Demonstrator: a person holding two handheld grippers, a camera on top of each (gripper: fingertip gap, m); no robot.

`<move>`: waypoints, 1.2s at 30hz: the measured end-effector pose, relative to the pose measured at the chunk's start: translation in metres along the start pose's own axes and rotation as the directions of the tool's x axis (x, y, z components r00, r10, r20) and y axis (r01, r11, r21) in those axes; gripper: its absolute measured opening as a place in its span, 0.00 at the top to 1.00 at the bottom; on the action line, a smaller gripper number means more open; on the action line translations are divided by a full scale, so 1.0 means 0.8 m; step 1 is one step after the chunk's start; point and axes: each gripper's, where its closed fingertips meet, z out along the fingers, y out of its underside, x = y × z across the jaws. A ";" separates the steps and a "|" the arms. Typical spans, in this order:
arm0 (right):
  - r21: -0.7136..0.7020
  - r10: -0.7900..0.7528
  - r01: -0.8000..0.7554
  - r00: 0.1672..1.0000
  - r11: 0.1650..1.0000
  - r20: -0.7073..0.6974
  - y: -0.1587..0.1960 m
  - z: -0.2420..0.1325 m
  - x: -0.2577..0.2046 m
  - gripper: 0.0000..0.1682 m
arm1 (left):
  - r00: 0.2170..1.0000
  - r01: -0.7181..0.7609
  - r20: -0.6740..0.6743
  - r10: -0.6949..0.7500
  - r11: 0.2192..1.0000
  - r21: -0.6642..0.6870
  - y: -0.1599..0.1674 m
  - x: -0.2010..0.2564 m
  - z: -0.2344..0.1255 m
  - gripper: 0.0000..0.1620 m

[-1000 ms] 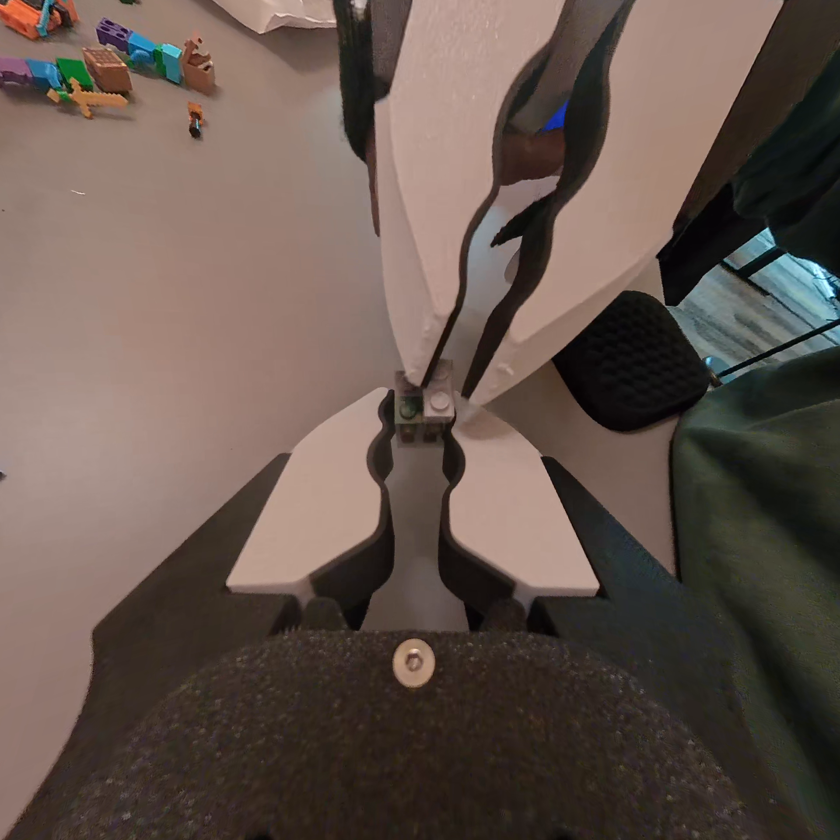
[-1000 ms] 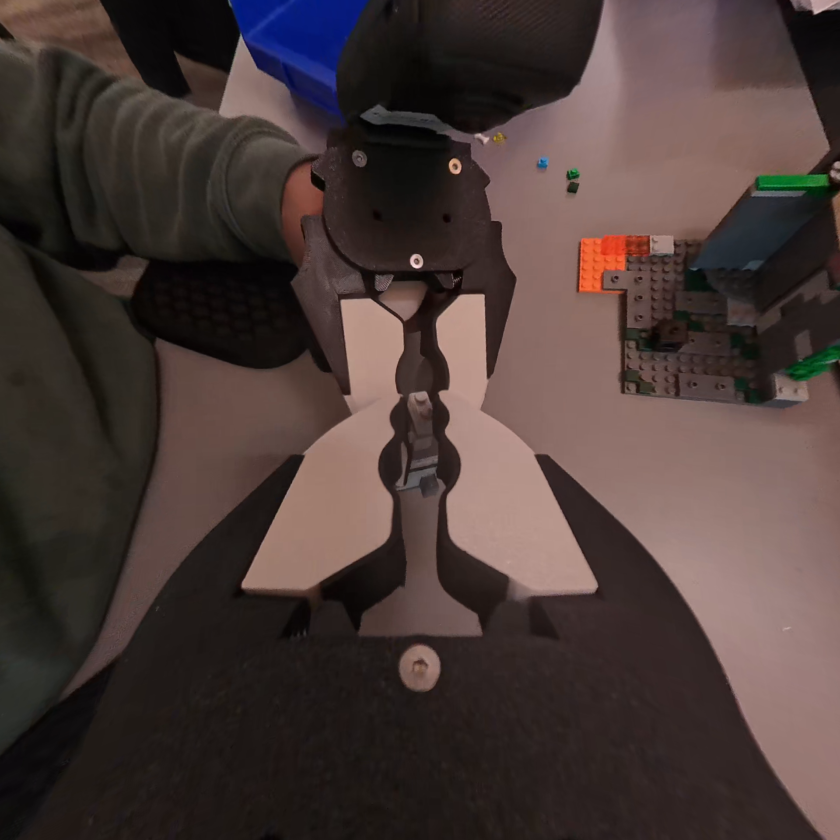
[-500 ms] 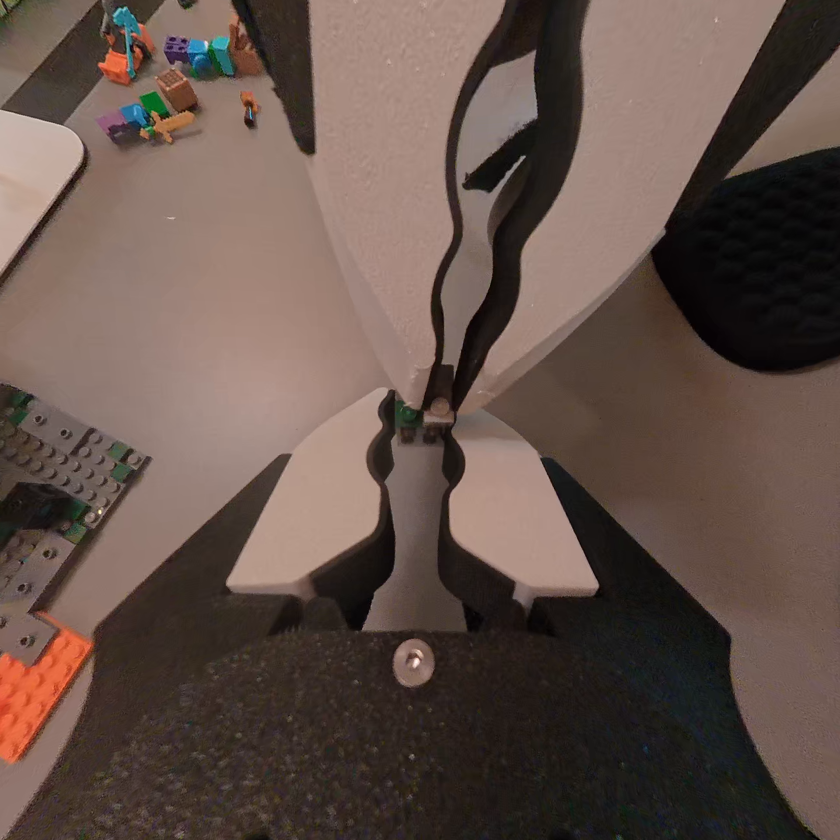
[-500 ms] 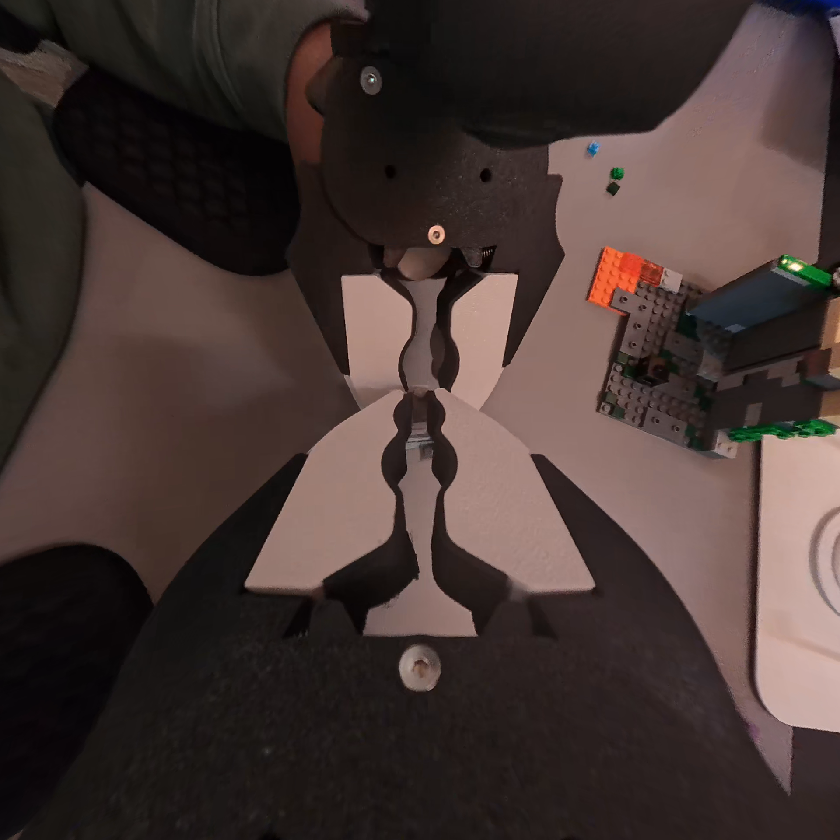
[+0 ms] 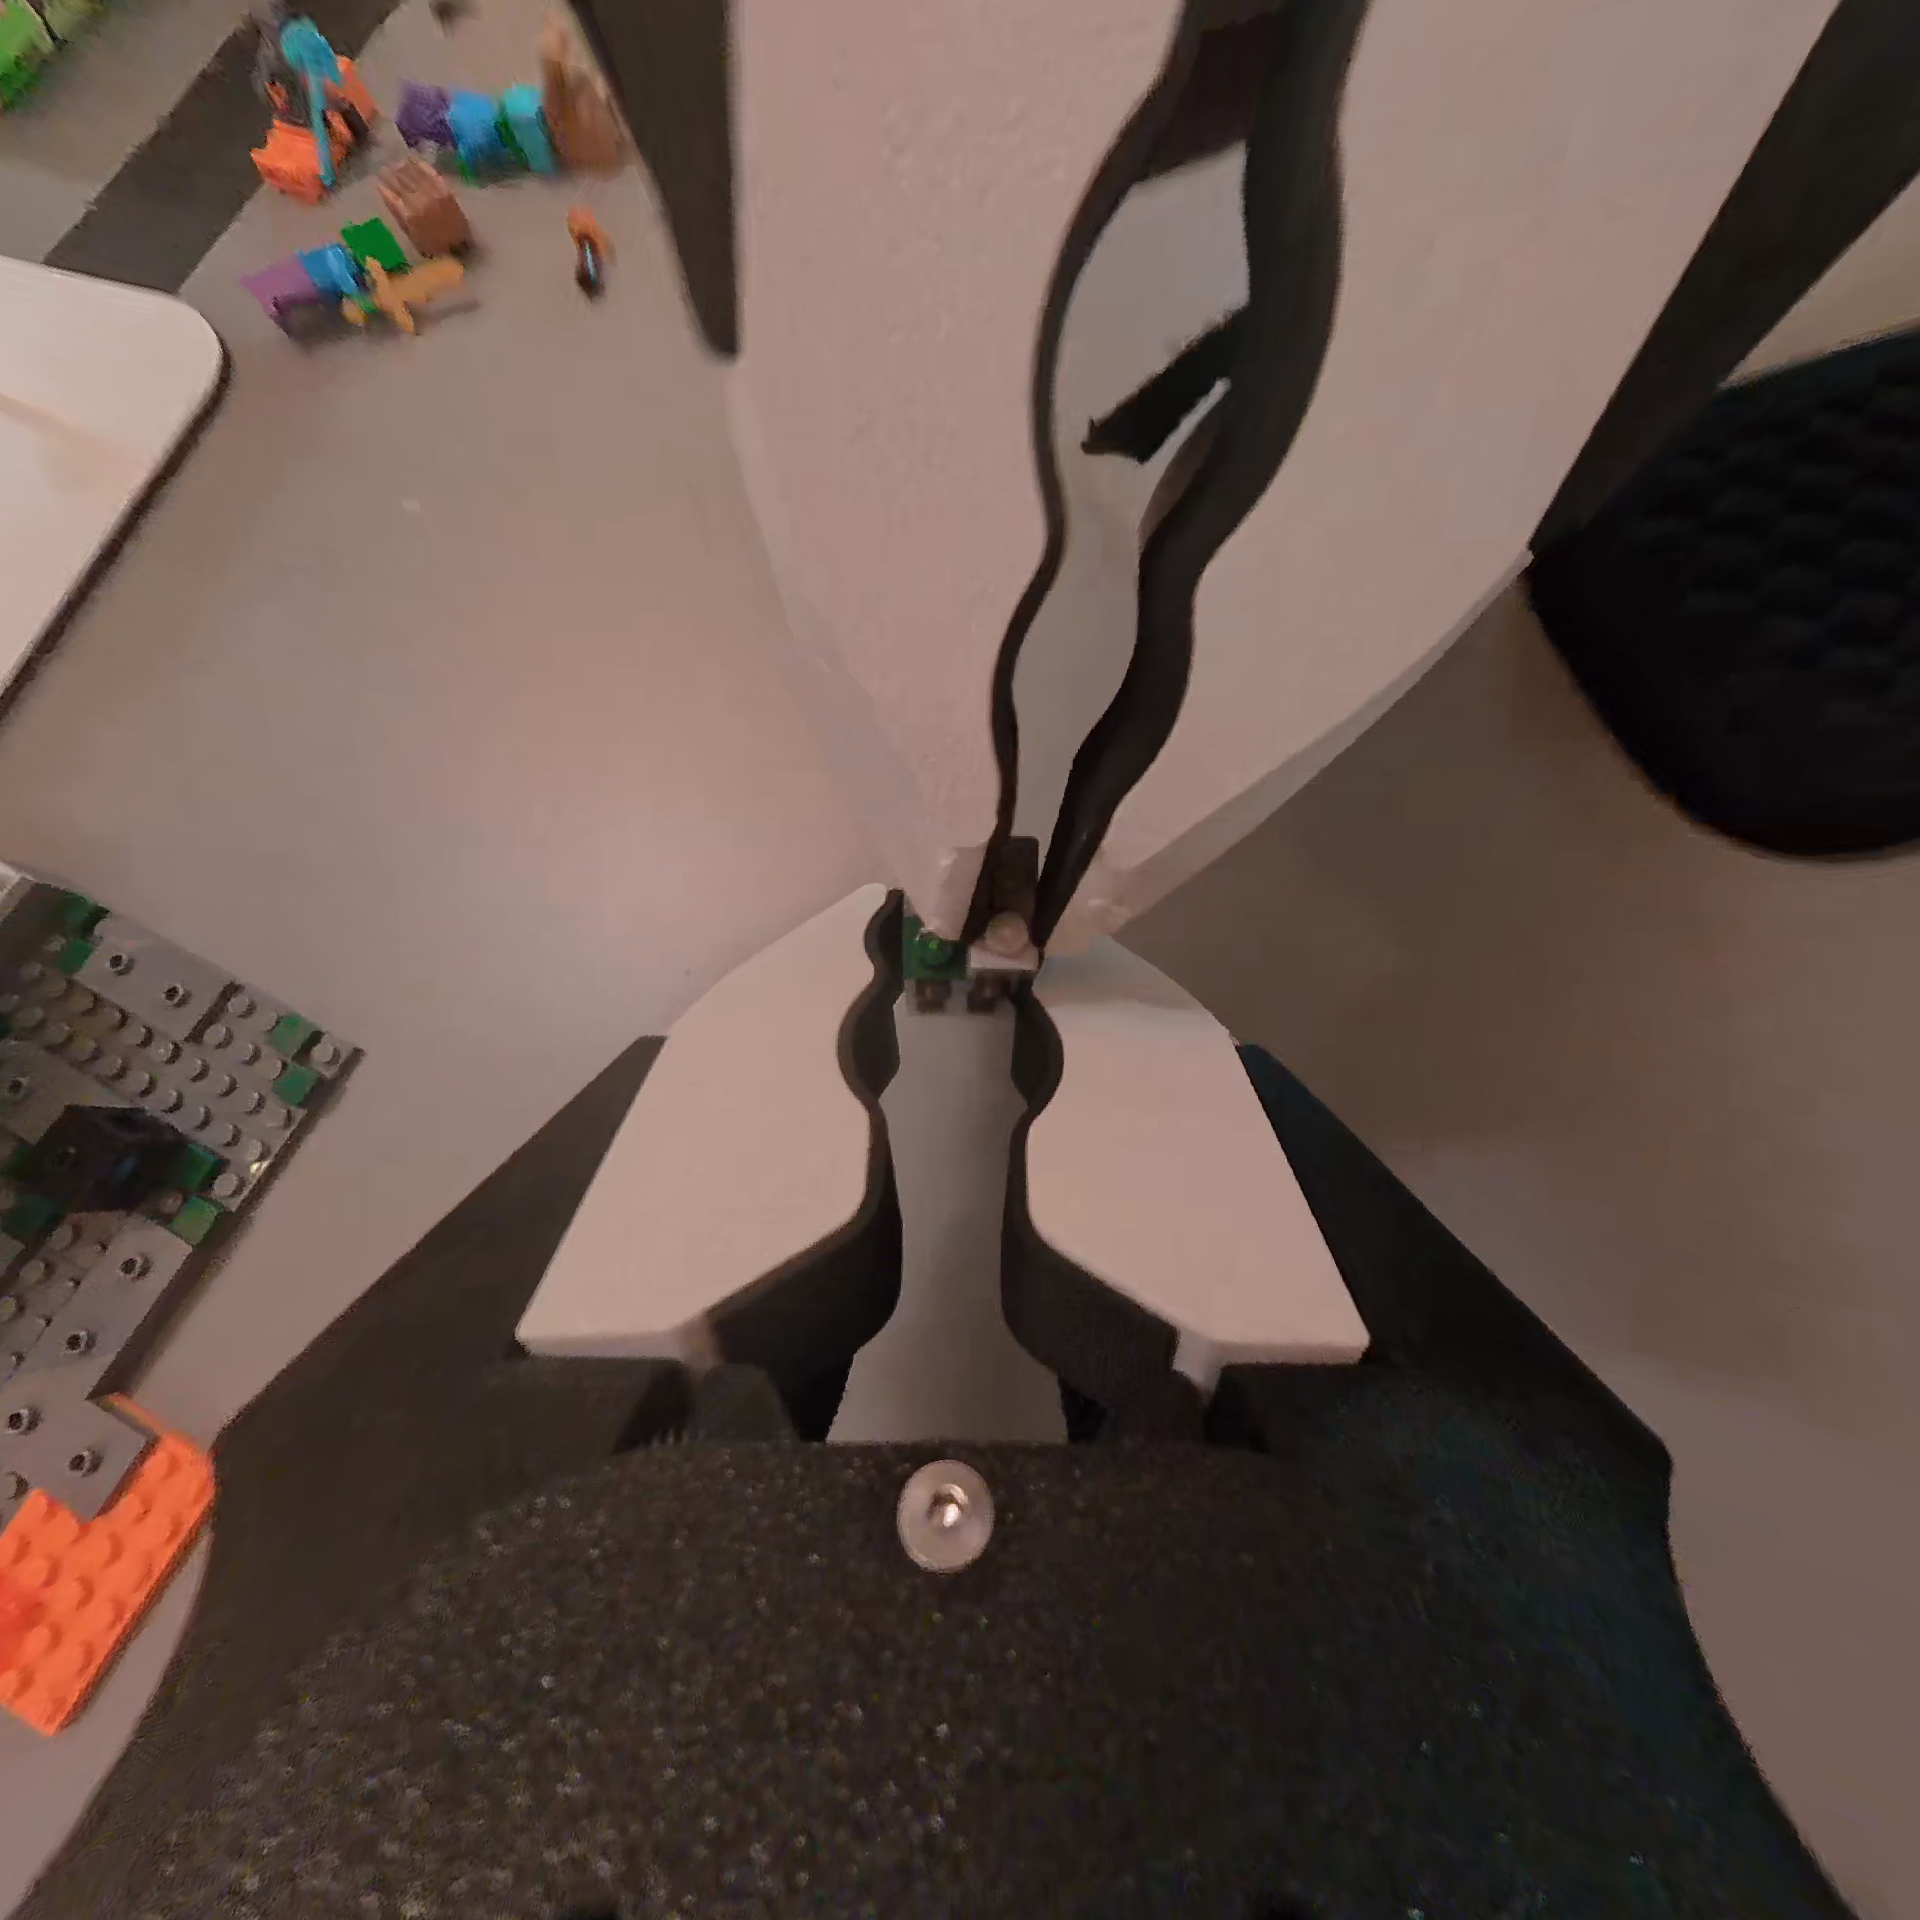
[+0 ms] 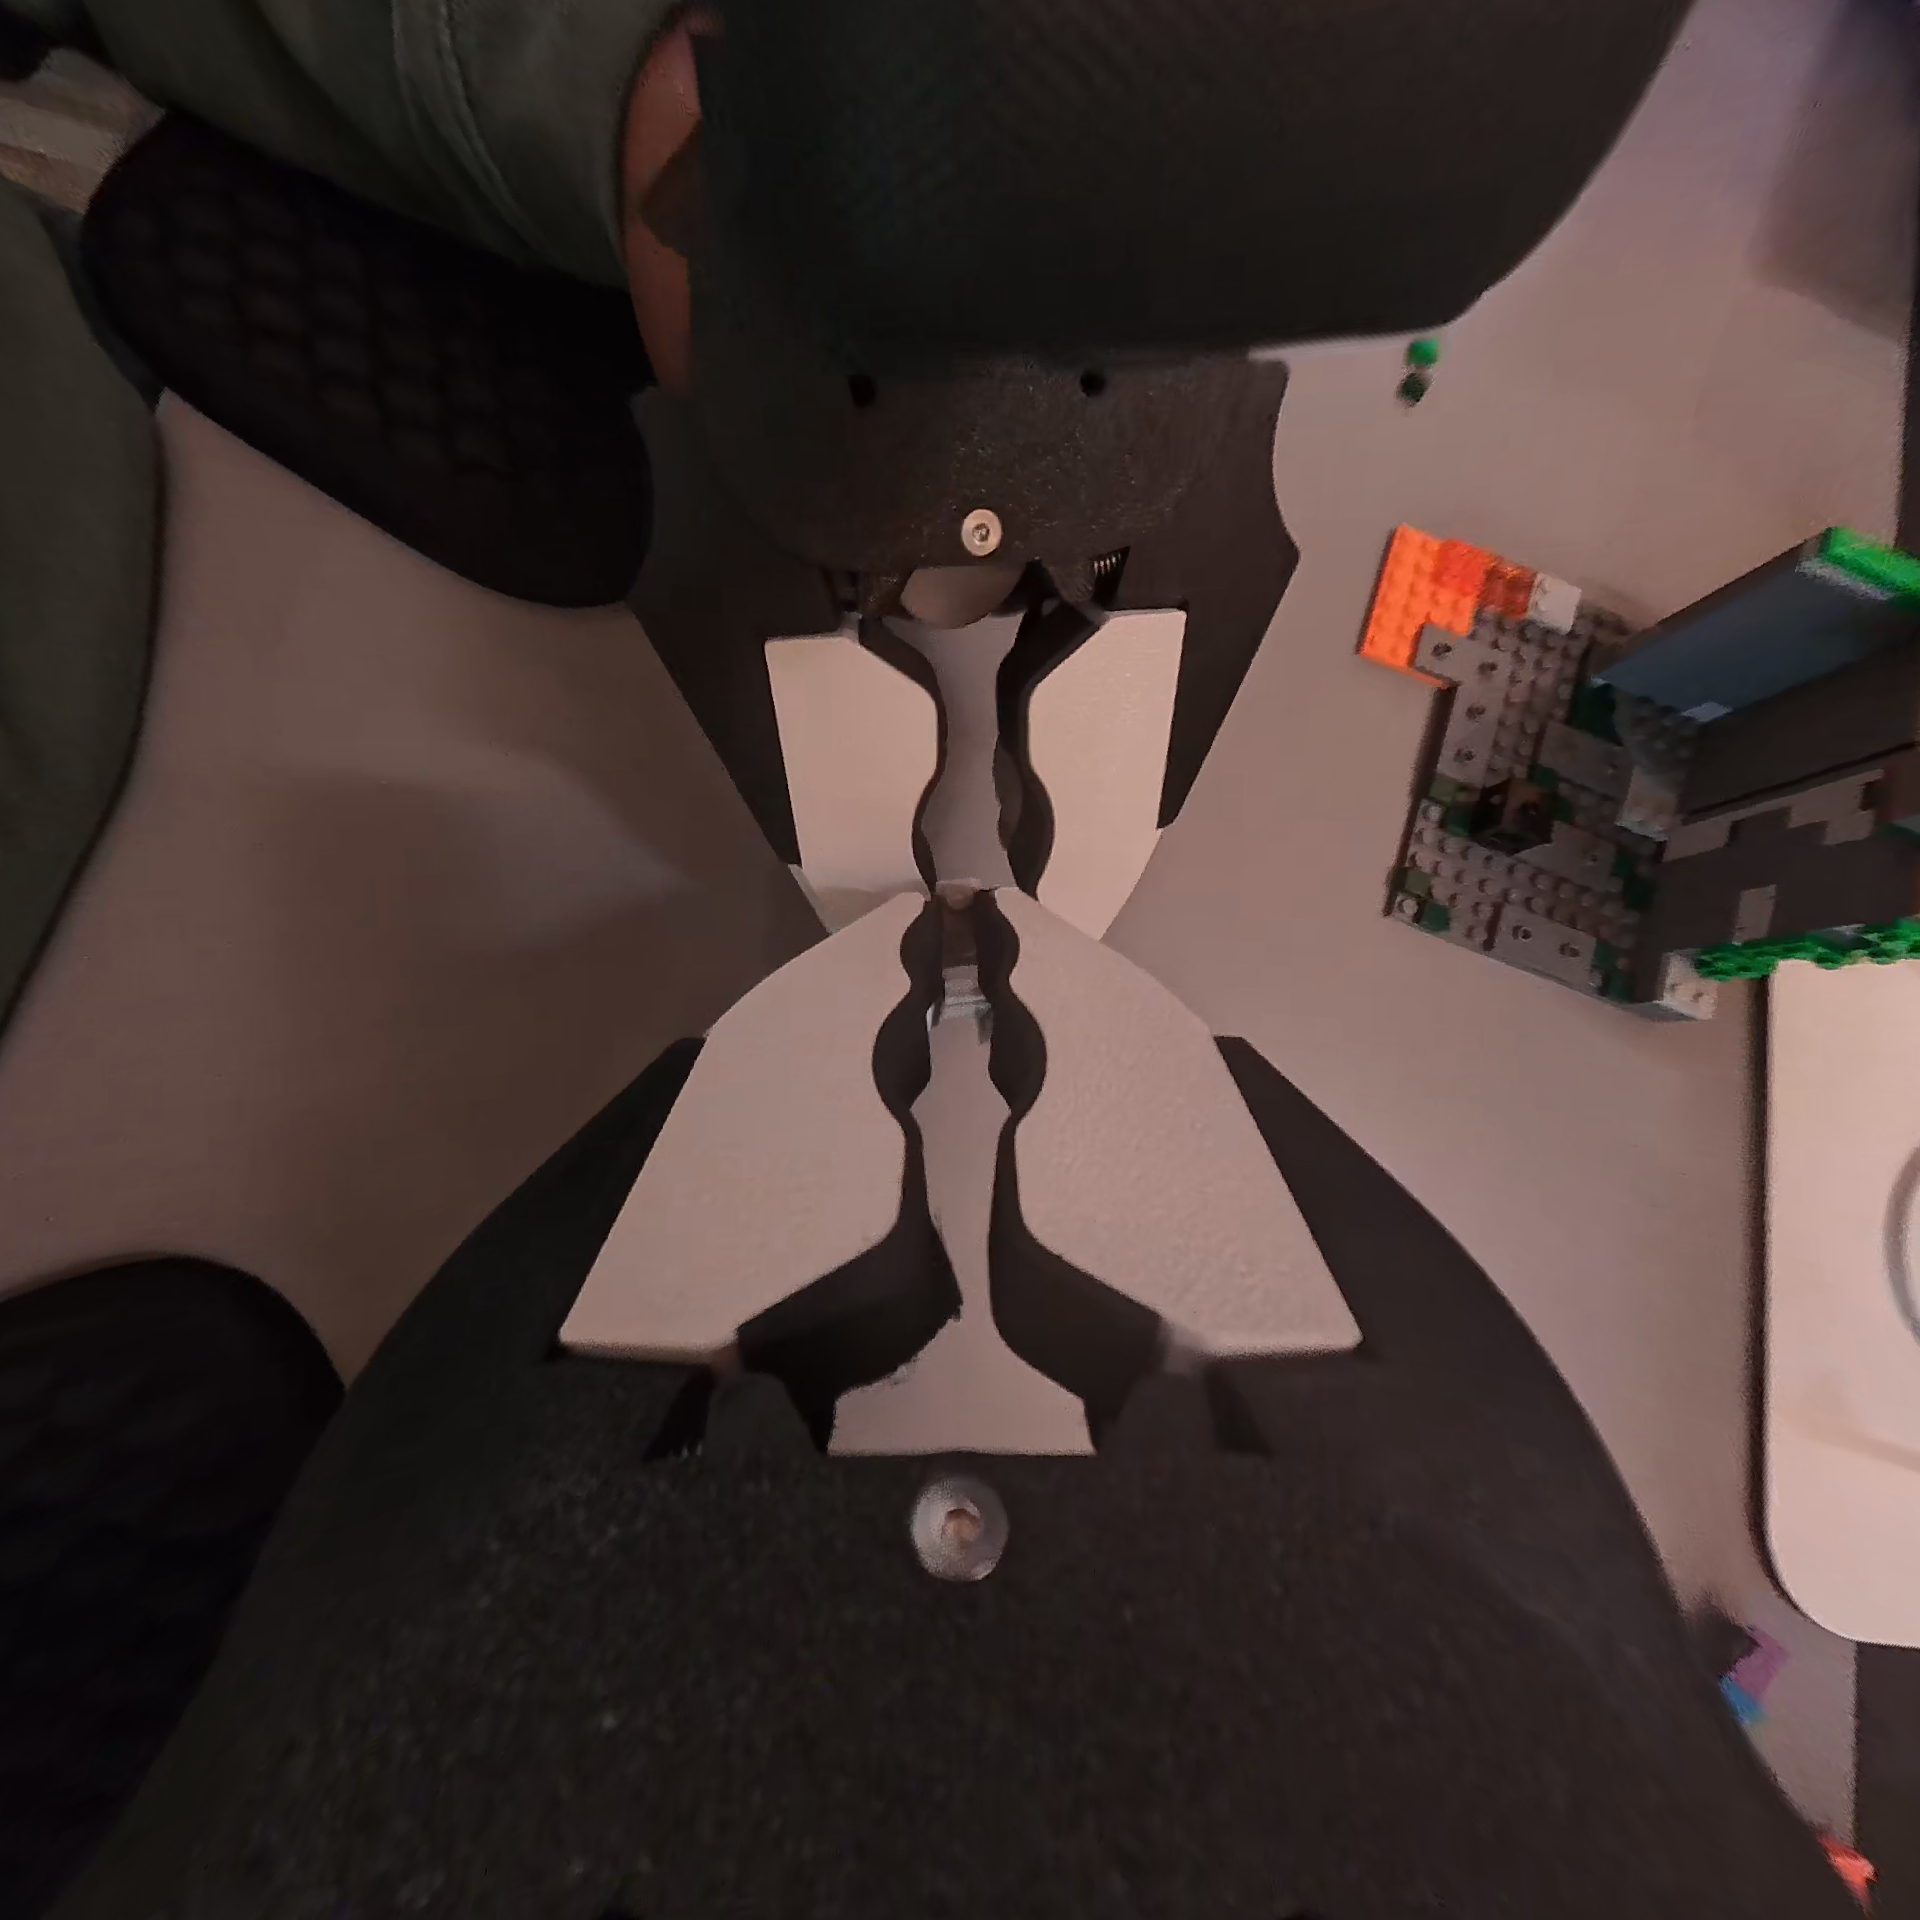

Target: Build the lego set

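Observation:
My left gripper (image 5: 961, 971) is shut on a small grey and green lego piece (image 5: 966, 966) at its fingertips. My right gripper (image 6: 961, 961) comes in from above in the left wrist view (image 5: 1023, 883), tip to tip with the left. It is shut on a thin dark grey lego piece (image 6: 961, 982), which touches the top of the left one. In the right wrist view the left gripper (image 6: 971, 862) faces mine. The grey lego build with an orange corner plate lies on the table at the left (image 5: 114, 1195) and at the right (image 6: 1558, 821).
Loose coloured lego figures and bricks (image 5: 416, 197) lie at the far left. A white tray edge (image 5: 94, 416) is at the left and also shows at the right (image 6: 1839, 1299). A black mesh chair arm (image 5: 1745, 603) and a green sleeve (image 6: 364, 125) are close by. Tip to tip, the grippers are about 5 cm apart.
Both grippers have moved together across the table toward the lego build, still tip to tip. The build and white tray have come into view. The grip on both pieces is unchanged.

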 end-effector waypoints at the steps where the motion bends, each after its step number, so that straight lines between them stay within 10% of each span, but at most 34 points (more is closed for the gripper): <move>1: 0.035 0.007 -0.006 1.000 0.999 -0.028 -0.007 -0.005 0.003 0.96 | 1.000 0.025 -0.018 -0.024 0.999 0.043 -0.007 0.000 -0.005 0.89; 14: 0.557 0.178 -0.105 0.981 0.824 -0.078 -0.041 -0.062 -0.009 0.85 | 1.000 0.010 0.011 -0.011 0.996 0.093 -0.013 -0.002 -0.011 0.89; 25: 0.420 0.329 -0.187 0.897 0.888 -0.295 0.025 -0.026 0.008 0.81 | 0.996 0.004 0.089 -0.011 0.997 0.080 -0.011 -0.003 0.004 0.89; 36: 0.456 0.603 -0.430 0.712 0.779 -0.360 0.020 -0.006 0.023 0.80 | 0.956 0.062 0.285 -0.066 0.998 0.022 -0.004 -0.021 0.018 0.89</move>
